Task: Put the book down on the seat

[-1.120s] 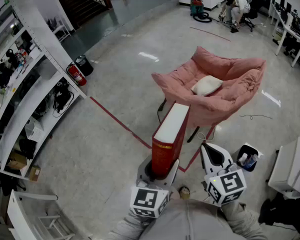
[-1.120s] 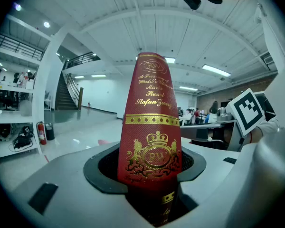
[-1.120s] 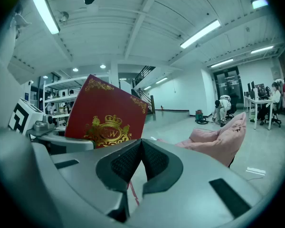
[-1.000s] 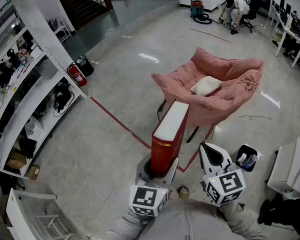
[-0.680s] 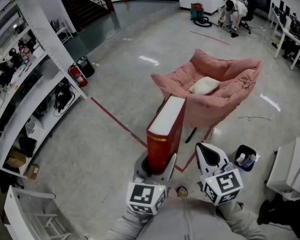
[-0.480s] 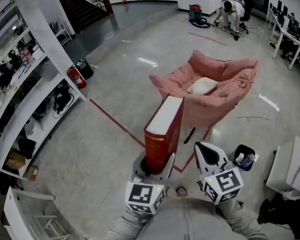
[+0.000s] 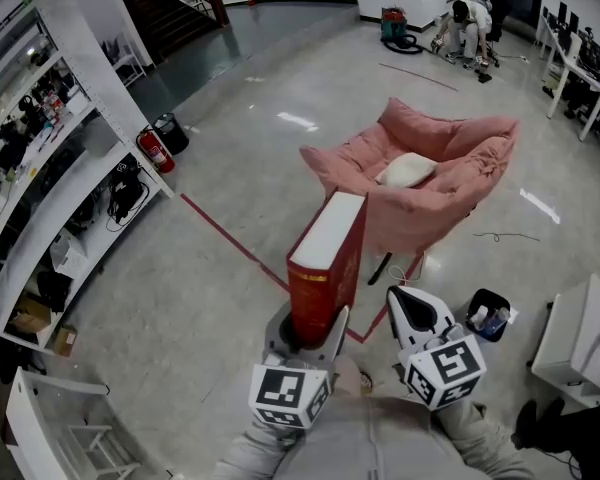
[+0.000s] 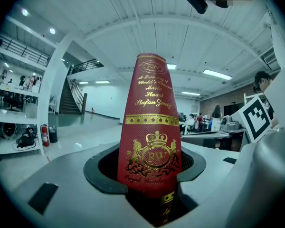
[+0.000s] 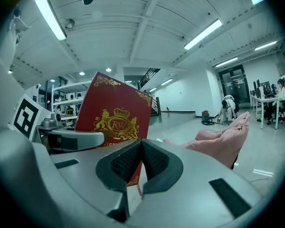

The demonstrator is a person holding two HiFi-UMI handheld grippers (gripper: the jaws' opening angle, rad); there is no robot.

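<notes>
A thick red book (image 7: 325,268) with gold print stands upright in my left gripper (image 7: 305,340), whose jaws press on both sides of its spine (image 8: 149,146). The book's white page edge faces up in the head view. My right gripper (image 7: 412,313) is beside it on the right, shut and with nothing in it; its pads meet in the right gripper view (image 9: 141,160), where the book's cover (image 9: 115,122) shows to the left. The pink padded seat (image 7: 420,183) with a white cushion (image 7: 408,169) stands on the floor beyond the book.
White shelving (image 7: 50,178) with a fire extinguisher (image 7: 152,150) runs along the left. Red floor tape (image 7: 230,238) leads toward the seat. A small dark bin (image 7: 488,314) and a white cabinet (image 7: 580,338) are at the right. A person (image 7: 470,18) crouches far back.
The book and both grippers have shifted slightly left and back in the head view. The seat's place in the view has changed little. Both grips look the same.
</notes>
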